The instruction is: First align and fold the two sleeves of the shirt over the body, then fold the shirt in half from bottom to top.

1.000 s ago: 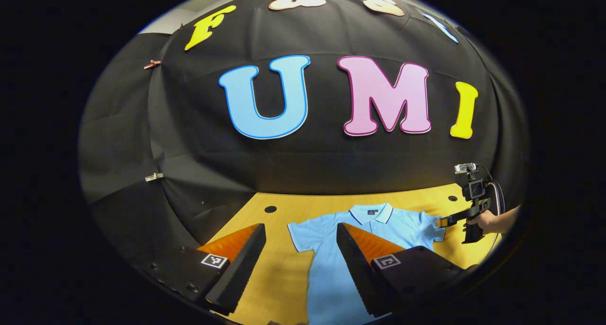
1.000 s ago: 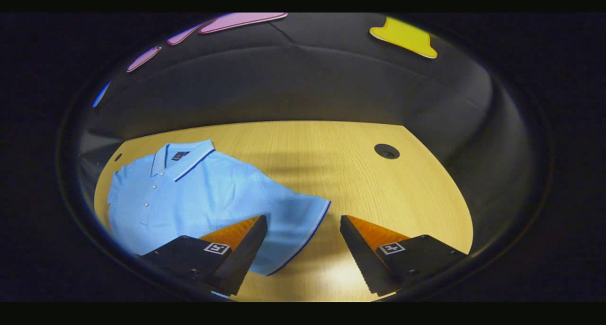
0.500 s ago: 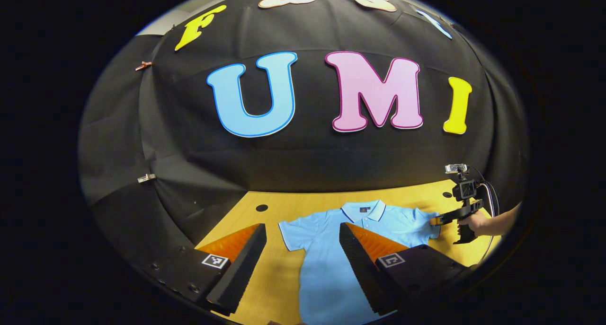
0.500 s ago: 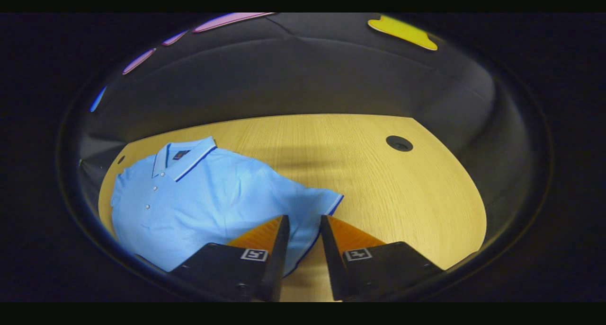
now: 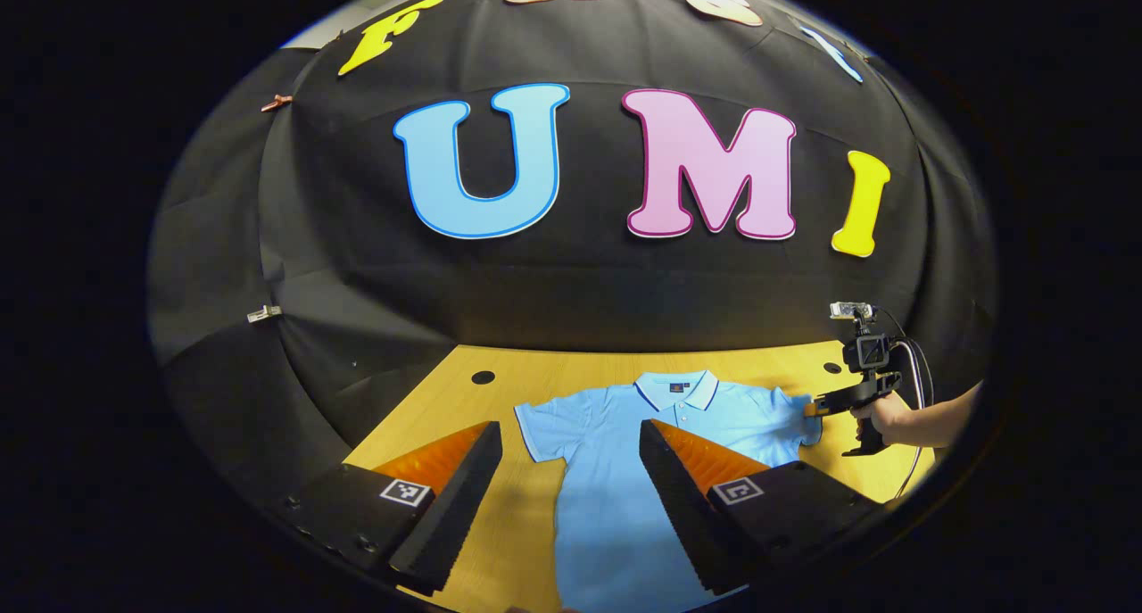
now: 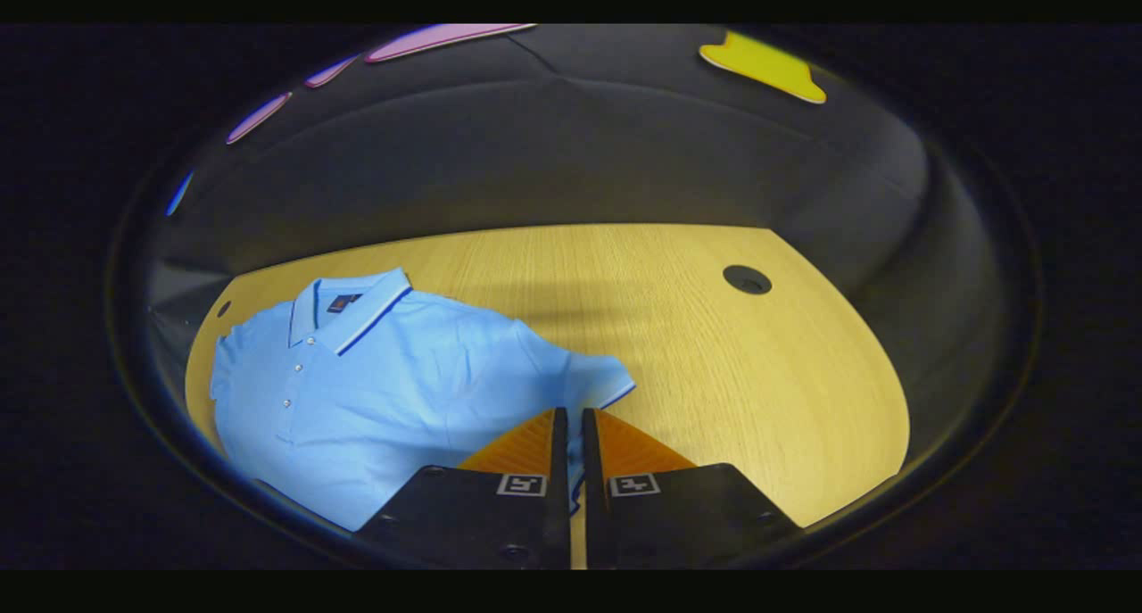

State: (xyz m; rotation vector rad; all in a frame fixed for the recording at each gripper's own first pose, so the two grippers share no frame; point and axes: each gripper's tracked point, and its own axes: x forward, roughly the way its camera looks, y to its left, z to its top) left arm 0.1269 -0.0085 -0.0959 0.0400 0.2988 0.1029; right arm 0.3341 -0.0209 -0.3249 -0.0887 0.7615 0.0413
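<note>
In the left gripper view, the left gripper [image 5: 569, 457] hung wide open above the near part of the table [image 5: 446, 408], gripping nothing, much as it had a second before. The light-blue polo shirt [image 5: 624, 506] lay flat under and beyond it, collar toward the far wall, its left sleeve [image 5: 540, 426] showing between the two fingers. Far right, the right gripper [image 5: 814, 408], held by a hand [image 5: 879, 412], had closed in on the right sleeve [image 5: 794, 417].

In the right gripper view, the right gripper [image 6: 575, 434] had gone from wide to nearly shut within the second, pinching the hem of the right sleeve [image 6: 589, 381]. That likely meant the first sleeve fold was about to begin. The shirt [image 6: 375, 390] spread to its left.
</note>
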